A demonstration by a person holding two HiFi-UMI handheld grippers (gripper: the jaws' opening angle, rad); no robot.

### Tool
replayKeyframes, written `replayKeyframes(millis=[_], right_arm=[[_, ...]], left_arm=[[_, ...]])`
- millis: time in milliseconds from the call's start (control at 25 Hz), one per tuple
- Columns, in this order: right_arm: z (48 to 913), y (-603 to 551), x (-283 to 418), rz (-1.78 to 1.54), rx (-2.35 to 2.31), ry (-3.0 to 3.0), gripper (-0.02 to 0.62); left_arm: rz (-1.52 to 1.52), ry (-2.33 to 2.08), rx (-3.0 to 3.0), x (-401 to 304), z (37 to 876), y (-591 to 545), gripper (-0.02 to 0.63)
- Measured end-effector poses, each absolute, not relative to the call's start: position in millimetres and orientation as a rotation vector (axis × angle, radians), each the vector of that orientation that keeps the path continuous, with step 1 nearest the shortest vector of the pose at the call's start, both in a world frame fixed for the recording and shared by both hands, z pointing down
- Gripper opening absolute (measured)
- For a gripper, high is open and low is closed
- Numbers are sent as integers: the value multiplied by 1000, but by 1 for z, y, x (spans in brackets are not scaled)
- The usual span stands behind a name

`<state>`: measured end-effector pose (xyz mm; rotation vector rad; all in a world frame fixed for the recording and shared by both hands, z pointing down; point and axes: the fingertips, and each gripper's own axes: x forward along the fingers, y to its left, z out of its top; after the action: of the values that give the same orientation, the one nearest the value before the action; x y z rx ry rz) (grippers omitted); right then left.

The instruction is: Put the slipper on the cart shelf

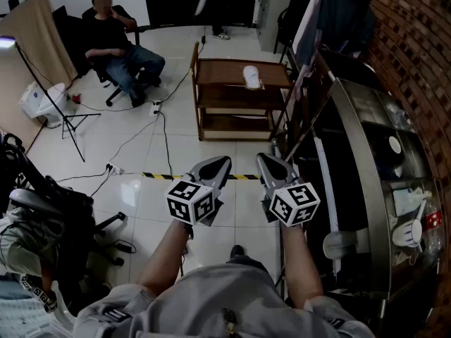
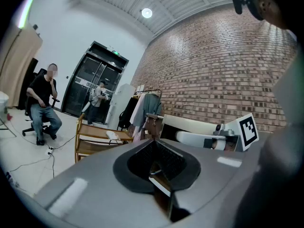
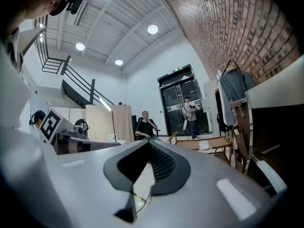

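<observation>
A white slipper [image 1: 251, 76] lies on the top shelf of a wooden cart [image 1: 211, 72] across the tiled floor. It also shows small and far off as the slipper [image 2: 112, 135] in the left gripper view and the slipper [image 3: 205, 146] in the right gripper view. My left gripper [image 1: 223, 162] and right gripper [image 1: 263, 158] are held side by side in front of my body, pointing toward the cart, well short of it. Both are shut with nothing between the jaws. The left gripper [image 2: 153, 139] and right gripper [image 3: 148, 142] show their jaws meeting at the tips.
A person sits in an office chair [image 1: 116, 48] at the back left, near a light stand [image 1: 60, 101]. Cables and a yellow-black tape strip [image 1: 158, 176] cross the floor. A clothes rack [image 1: 331, 20] and a metal counter [image 1: 373, 160] with dishes line the right.
</observation>
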<state>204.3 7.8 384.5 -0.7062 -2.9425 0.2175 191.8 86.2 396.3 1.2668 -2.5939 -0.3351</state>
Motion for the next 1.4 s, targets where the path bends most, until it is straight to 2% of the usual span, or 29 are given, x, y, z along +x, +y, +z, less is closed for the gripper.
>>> replayKeyframes(millis=[560,1120,1400], right_arm=[[386,-36,89,223,-790,-2884,0],[414,-20,-103,121,-564,-2864,0],[424,-26,-172,129,-431,-2864,0]], left_arm=[[-342,-2647,1162,81,391,51,8],[-394,-2519,1322,-123,425,64,8],[-391,-2445,1399,-199,437,55,8]])
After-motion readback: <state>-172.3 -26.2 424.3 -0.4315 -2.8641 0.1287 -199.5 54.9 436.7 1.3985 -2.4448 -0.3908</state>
